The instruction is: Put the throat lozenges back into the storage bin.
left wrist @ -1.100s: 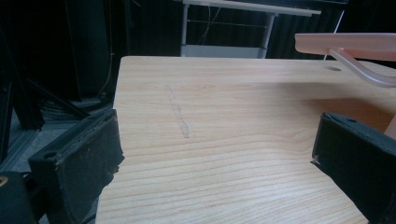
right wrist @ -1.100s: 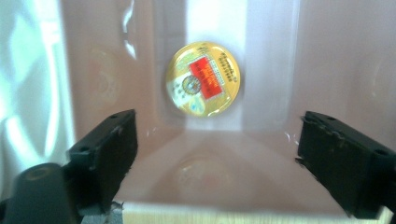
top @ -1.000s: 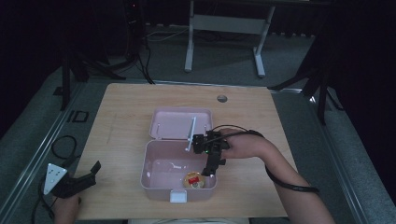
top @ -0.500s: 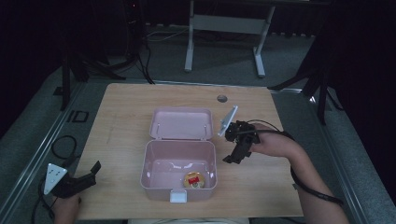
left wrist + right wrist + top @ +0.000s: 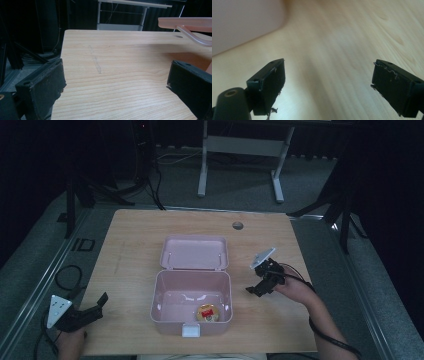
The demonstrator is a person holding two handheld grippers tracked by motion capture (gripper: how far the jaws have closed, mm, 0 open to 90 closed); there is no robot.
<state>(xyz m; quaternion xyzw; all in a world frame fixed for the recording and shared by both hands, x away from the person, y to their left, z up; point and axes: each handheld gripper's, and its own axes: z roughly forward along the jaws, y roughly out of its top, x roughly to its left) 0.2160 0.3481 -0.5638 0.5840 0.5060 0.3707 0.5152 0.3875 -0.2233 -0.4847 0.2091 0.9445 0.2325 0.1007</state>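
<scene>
Pink box (image 5: pixel 191 302), lid open, mid-table (image 5: pixel 130 250); small red-and-yellow item (image 5: pixel 208 312) inside; my right gripper (image 5: pixel 254 289) just beside it, jaws apart, empty; my left gripper (image 5: pixel 95 307) at near-left edge, jaws apart.

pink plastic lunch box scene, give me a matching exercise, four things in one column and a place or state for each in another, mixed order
Things:
1. pink plastic lunch box
2. small round yellow and red item
3. left gripper
4. right gripper

Places or states:
A. open, off the box's right side, over bare wood
B. lid swung back flat on the light wooden table
C. open, at the table's near left corner
D. lying inside the box, near its front wall

Pairs: 1-B, 2-D, 3-C, 4-A
</scene>
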